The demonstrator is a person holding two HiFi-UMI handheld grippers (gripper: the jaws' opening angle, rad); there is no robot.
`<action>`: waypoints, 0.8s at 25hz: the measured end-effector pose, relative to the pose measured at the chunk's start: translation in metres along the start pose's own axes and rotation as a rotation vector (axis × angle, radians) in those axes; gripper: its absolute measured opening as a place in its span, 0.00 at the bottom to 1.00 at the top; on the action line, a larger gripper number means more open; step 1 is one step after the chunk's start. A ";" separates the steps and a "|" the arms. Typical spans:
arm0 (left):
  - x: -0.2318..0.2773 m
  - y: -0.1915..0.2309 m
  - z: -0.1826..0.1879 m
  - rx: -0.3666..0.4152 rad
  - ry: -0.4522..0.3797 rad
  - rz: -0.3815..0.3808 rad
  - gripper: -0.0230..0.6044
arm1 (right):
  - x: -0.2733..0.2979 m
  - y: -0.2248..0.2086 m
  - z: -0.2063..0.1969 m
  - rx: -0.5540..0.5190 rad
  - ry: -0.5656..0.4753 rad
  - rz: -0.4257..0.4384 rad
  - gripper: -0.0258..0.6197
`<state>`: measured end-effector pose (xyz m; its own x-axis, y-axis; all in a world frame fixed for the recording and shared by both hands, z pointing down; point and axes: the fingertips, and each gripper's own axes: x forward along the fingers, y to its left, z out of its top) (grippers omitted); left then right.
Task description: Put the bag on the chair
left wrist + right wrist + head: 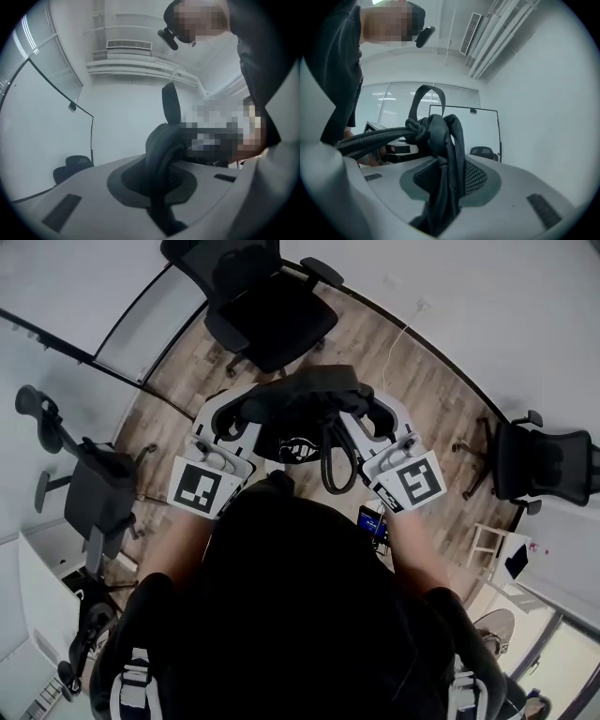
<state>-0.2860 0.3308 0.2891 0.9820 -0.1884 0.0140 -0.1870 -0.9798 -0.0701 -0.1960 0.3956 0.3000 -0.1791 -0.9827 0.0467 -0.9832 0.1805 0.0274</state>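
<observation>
Wood floor [412, 367], office chairs around the edges. The black bag [300, 401] hangs in mid-air at the person's chest, not on the chair [267, 306] ahead. Left gripper [232, 423] is pinched narrow on bag fabric. Right gripper [373, 426] is clamped on a thicker bunch, straps [334, 470] dangling.

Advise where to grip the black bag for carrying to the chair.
Pinch the bag by its bunched top fabric, one side each, as the left gripper and right gripper do now. Those gathered folds are thin enough for the jaws, and the straps hang free between.
</observation>
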 end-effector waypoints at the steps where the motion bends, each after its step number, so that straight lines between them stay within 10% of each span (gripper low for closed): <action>1: 0.007 0.006 0.001 0.000 -0.002 -0.003 0.08 | 0.006 -0.006 0.002 -0.005 -0.003 -0.004 0.23; 20: 0.105 0.132 -0.017 -0.010 -0.010 -0.036 0.09 | 0.129 -0.098 -0.003 -0.011 0.001 -0.077 0.23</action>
<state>-0.2080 0.1804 0.2978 0.9883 -0.1523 0.0064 -0.1517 -0.9866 -0.0597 -0.1223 0.2517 0.3068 -0.1033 -0.9936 0.0453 -0.9936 0.1052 0.0419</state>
